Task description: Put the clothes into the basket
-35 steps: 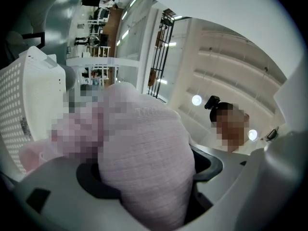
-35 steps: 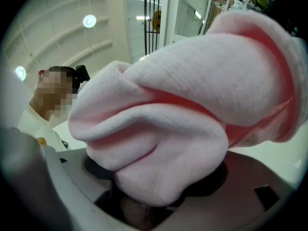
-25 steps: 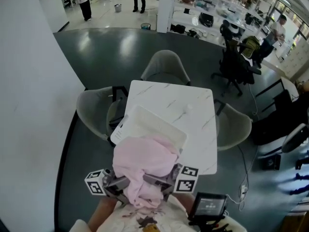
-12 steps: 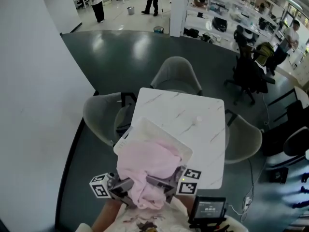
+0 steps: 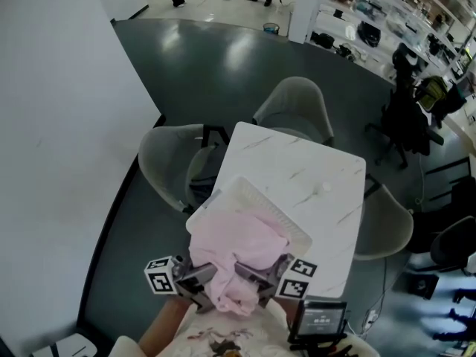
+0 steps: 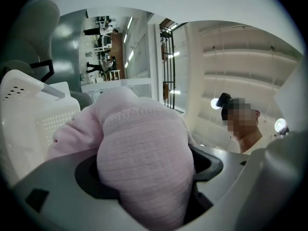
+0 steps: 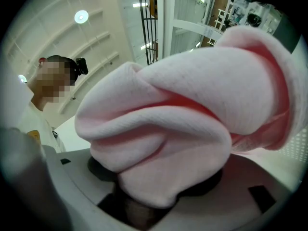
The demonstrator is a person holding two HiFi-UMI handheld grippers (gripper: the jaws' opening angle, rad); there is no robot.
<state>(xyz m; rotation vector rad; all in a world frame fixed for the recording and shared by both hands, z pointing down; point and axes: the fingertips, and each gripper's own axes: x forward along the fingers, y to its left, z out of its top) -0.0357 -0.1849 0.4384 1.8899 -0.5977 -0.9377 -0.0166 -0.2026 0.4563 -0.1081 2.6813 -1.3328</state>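
Observation:
A pink garment [image 5: 238,250] hangs bunched between my two grippers, over the near end of the white basket [image 5: 277,208] on the marble table [image 5: 316,171]. My left gripper [image 5: 210,279] is shut on a thick fold of the garment [image 6: 144,153]; the basket's perforated wall [image 6: 29,112] shows at the left of the left gripper view. My right gripper [image 5: 258,279] has just been closing its jaws, and the garment [image 7: 192,109] fills the space between them, gripped. Cloth hides the fingertips of both grippers.
Grey shell chairs stand at the table's far side [image 5: 294,106], left [image 5: 167,162] and right [image 5: 387,225]. A white wall [image 5: 59,125] runs along the left. A small black screen device [image 5: 320,318] sits by my right side. Office desks and people are far behind.
Both grippers have carried the pink garment a little forward and down, so it now lies over more of the basket's near end. Both grips have stayed on the cloth.

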